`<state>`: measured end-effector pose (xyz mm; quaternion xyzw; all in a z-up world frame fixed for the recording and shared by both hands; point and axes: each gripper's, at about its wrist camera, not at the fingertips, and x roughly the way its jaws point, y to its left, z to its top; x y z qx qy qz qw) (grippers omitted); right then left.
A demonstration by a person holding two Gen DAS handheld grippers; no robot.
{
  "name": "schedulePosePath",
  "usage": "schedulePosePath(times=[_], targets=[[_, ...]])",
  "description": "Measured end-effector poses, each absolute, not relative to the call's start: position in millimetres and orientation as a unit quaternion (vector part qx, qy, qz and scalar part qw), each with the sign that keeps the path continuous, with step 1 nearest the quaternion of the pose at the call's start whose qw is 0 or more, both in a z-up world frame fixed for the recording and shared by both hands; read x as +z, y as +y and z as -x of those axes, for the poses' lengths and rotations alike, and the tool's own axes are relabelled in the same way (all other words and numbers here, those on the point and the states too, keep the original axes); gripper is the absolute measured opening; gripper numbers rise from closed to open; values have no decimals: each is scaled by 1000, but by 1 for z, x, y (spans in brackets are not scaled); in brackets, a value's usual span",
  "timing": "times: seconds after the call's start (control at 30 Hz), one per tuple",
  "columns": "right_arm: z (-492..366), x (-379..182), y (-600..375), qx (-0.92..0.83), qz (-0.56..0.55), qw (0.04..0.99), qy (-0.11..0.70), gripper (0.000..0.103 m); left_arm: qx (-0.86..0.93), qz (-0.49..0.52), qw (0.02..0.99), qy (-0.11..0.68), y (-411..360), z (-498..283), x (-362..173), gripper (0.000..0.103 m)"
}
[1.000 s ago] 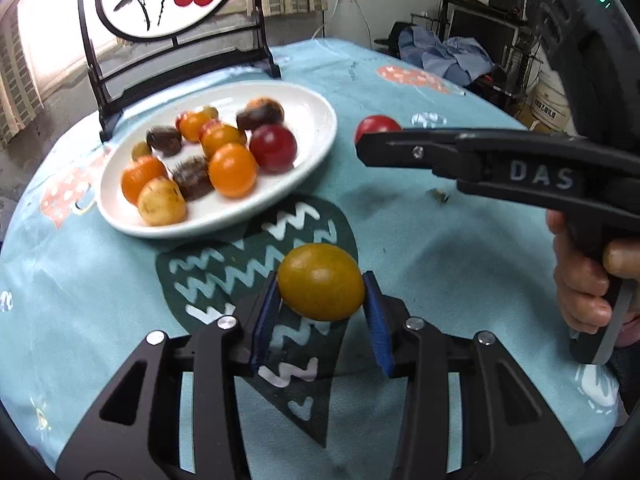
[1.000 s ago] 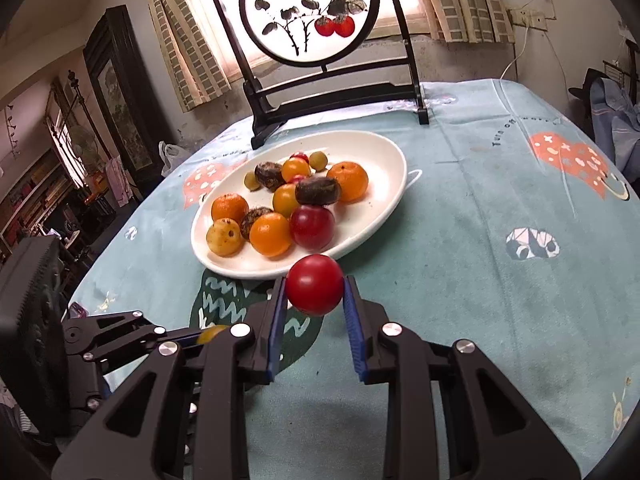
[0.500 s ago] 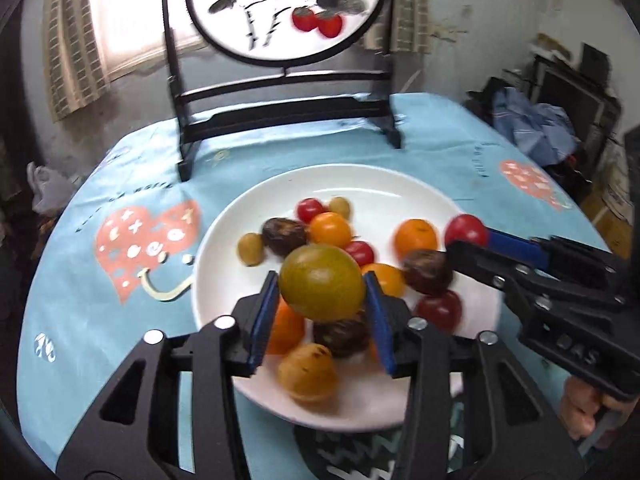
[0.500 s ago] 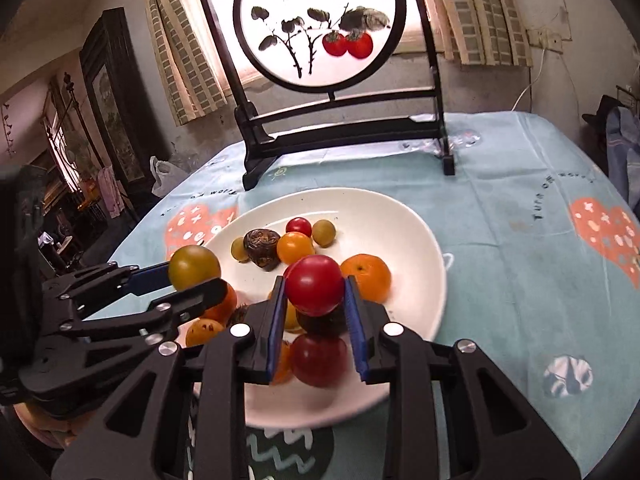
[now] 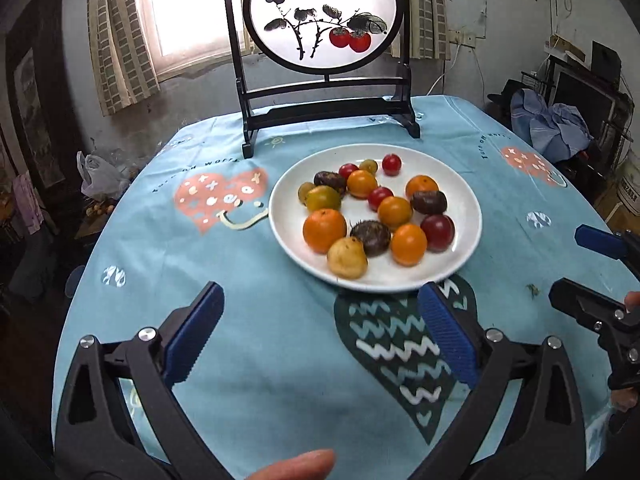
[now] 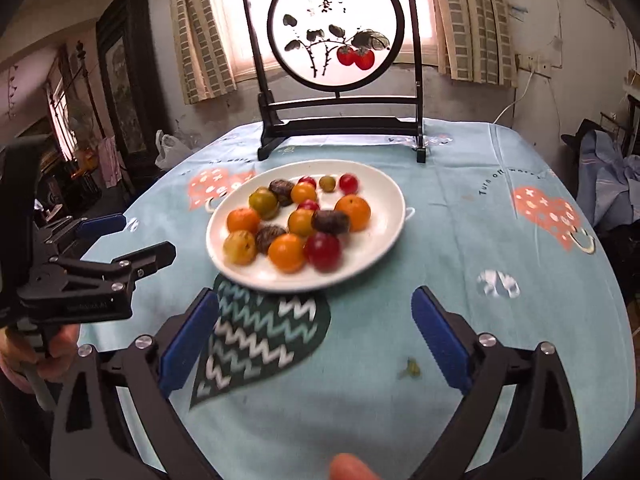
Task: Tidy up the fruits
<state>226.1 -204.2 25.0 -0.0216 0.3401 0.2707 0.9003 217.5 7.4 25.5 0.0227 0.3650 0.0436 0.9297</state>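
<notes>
White plate (image 5: pixel 468 216): on the blue tablecloth (image 5: pixel 248 320), in front of the painted screen (image 5: pixel 322 16).
Fruits: orange, red, dark and yellow-green, all heaped on the plate.
Yellow-green fruit (image 5: pixel 323 198): at the plate's left side, released since half a second ago.
Red fruit (image 5: pixel 391 164): at the plate's far edge, likewise released.
Left gripper (image 5: pixel 320 336): spread wide, empty, near side of the plate.
Right gripper (image 6: pixel 316 340): spread wide, empty, near side of the plate.

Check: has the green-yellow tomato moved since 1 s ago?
Yes. The green-yellow tomato went from the left gripper, above the dark zigzag heart, onto the white plate, left side.
</notes>
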Motion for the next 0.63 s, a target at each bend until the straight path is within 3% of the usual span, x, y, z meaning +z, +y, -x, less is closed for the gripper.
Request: schedulePosePath(times=[0.27,0.63], targets=[[-172,20,-211,265,49,899,344,100,41,-10,929,368,7,-156,19,99],[-152,20,-213,252,50,905,338,100,45,-3,932,359,6,-135,21,99]])
